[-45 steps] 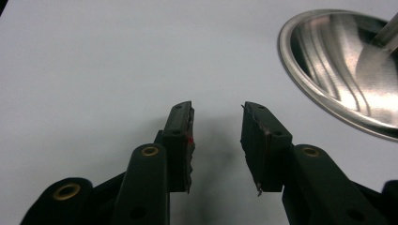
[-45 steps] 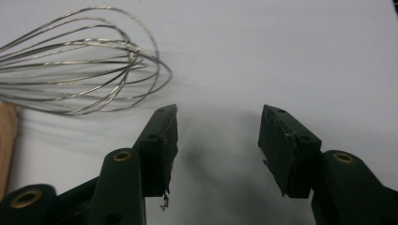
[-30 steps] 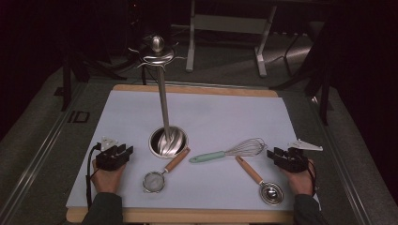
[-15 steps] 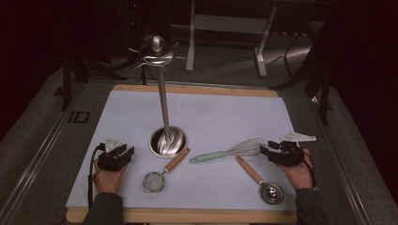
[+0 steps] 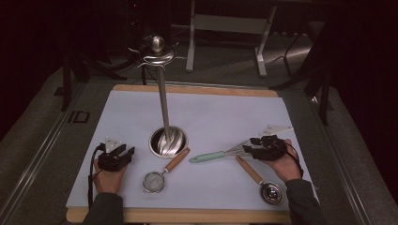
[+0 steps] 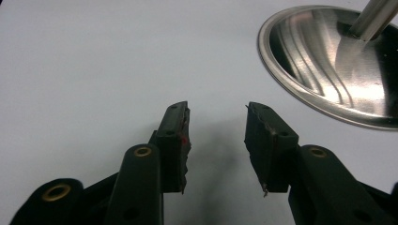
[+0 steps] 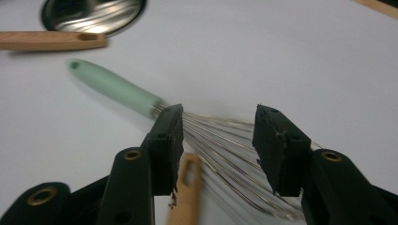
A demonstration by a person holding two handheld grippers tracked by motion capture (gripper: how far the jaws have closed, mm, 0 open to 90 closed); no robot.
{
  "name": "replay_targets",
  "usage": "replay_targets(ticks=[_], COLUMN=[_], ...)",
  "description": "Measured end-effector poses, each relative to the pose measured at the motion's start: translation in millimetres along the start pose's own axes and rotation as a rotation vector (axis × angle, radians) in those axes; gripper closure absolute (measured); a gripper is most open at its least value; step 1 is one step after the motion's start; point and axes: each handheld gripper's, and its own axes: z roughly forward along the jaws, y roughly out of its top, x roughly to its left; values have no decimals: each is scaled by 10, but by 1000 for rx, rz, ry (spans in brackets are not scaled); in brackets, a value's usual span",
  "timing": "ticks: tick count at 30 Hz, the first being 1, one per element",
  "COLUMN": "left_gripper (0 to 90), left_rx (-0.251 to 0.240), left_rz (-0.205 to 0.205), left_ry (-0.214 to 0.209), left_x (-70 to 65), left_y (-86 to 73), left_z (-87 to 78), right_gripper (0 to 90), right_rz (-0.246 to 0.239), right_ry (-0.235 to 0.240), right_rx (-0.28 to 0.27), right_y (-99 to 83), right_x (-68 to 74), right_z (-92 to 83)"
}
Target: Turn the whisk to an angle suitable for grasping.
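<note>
White table cover (image 5: 211, 117) at frame centre; right gripper (image 7: 218, 126) jaws apart astride whisk (image 7: 141, 101) wires; left gripper (image 6: 217, 124) jaws apart, lower left

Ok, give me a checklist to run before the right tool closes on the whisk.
1. Right tool open: ok, jaws spread wide.
2. Whisk wires between the jaws: ok in the right gripper view, wires run through the gap.
3. Jaws low enough to catch the wires: cannot tell, the picture is blurred.
4. Ladle handle out of the grip: not ok, its wooden end lies just under the wires beside one jaw.
5. Left tool out of the way: ok, open over bare mat beside the stand base.
6. Strainer away from the whisk: ok, it lies apart, past the green handle.
</note>
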Motion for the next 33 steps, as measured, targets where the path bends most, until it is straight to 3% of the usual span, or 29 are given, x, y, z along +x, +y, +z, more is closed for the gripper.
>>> replay_targets(ticks=[2, 8, 13, 21, 24, 27, 33], left_gripper=[592, 581, 575, 569, 567, 566, 566], left_rx=[0, -5, -9, -10, -10, -10, -9], left_rz=[2, 0, -3, -2, -2, -2, -4], left_ry=[2, -3, -7, -8, -8, -7, -7], left_x=[-2, 0, 7, 5, 5, 5, 7], left_y=[0, -2, -4, -4, -4, -4, -4], left_z=[1, -5, -7, -6, -7, -7, -7], right_gripper=[481, 407, 427, 398, 390, 373, 347], right_rz=[-24, -75, -102, -196, -211, -236, -321], right_ry=[45, 49, 30, 43, 50, 80, 125], right_rx=[24, 74, 103, 192, 204, 210, 293], right_y=[55, 127, 175, 216, 230, 248, 301], right_x=[75, 195, 267, 402, 412, 436, 480], right_z=[106, 297, 454, 700, 745, 800, 957])
